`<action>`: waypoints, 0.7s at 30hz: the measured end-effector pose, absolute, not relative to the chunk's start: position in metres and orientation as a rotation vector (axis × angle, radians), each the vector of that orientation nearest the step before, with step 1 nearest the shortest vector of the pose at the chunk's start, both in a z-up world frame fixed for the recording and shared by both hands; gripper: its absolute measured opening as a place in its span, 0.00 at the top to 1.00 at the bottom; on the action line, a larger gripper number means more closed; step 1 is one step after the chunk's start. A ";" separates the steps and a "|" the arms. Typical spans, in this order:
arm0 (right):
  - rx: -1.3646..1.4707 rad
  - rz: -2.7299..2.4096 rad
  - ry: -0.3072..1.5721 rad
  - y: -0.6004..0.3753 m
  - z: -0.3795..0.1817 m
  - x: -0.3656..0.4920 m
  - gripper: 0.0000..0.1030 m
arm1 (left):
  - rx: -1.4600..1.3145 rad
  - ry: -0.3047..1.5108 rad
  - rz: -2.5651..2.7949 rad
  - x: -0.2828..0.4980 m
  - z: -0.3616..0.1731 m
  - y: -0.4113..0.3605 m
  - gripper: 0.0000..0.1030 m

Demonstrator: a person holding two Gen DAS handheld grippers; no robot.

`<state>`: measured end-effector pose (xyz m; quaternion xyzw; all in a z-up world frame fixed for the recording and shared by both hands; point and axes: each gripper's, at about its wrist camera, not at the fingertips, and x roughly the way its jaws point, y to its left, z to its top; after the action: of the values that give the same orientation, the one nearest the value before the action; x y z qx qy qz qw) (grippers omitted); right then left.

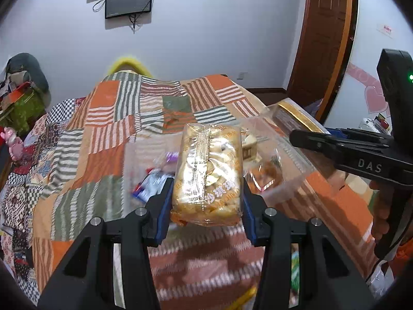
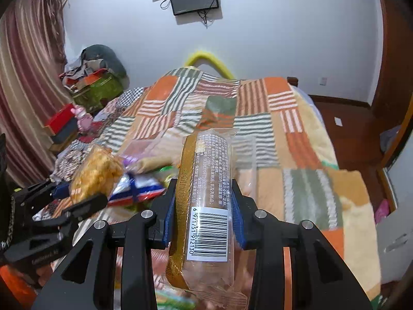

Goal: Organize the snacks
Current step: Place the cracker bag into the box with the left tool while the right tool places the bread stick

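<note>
Pinching lengthwise, left gripper jaws hold a pastry pack, right gripper jaws a barcoded sleeve.

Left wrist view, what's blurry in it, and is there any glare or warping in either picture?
Left wrist view: the held puffed-snack pack is sharp with glare on its wrapper, while the clear container and loose packets behind smear with motion blur. Right wrist view: the biscuit sleeve and its barcode read crisply; the snack pile is blurred. Both: fisheye bends the walls, dark corners.
</note>
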<state>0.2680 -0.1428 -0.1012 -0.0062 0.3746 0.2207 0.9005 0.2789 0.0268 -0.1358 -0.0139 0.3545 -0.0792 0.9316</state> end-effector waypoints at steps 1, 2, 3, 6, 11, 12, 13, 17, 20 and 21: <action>-0.016 0.451 0.774 -0.142 -0.101 0.274 0.67 | -0.030 0.727 -0.167 0.286 -0.137 0.024 0.55; -0.019 0.446 0.772 -0.141 -0.102 0.278 0.67 | -0.032 0.730 -0.171 0.291 -0.139 0.023 0.55; -0.020 0.443 0.771 -0.142 -0.103 0.281 0.67 | -0.037 0.734 -0.176 0.299 -0.141 0.021 0.55; -0.026 0.431 0.773 -0.139 -0.108 0.294 0.67 | -0.043 0.745 -0.185 0.315 -0.146 0.015 0.55; -0.025 0.414 0.800 -0.136 -0.122 0.309 0.67 | -0.025 0.741 -0.189 0.328 -0.151 0.007 0.55; -0.025 0.413 0.806 -0.136 -0.124 0.312 0.67 | -0.018 0.738 -0.190 0.330 -0.151 0.004 0.55; -0.026 0.412 0.812 -0.135 -0.128 0.313 0.67 | -0.015 0.737 -0.194 0.331 -0.152 0.003 0.55; -0.030 0.416 0.835 -0.136 -0.137 0.315 0.67 | 0.005 0.736 -0.195 0.331 -0.156 -0.002 0.55; -0.030 0.425 0.858 -0.136 -0.140 0.315 0.65 | 0.014 0.735 -0.187 0.331 -0.156 -0.003 0.55; -0.029 0.429 0.863 -0.136 -0.141 0.317 0.64 | 0.018 0.734 -0.183 0.331 -0.156 -0.002 0.55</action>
<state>0.3168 -0.1365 -0.1410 -0.0140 0.4151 0.2064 0.8859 0.3312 -0.0017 -0.1558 0.0086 0.3584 -0.0893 0.9293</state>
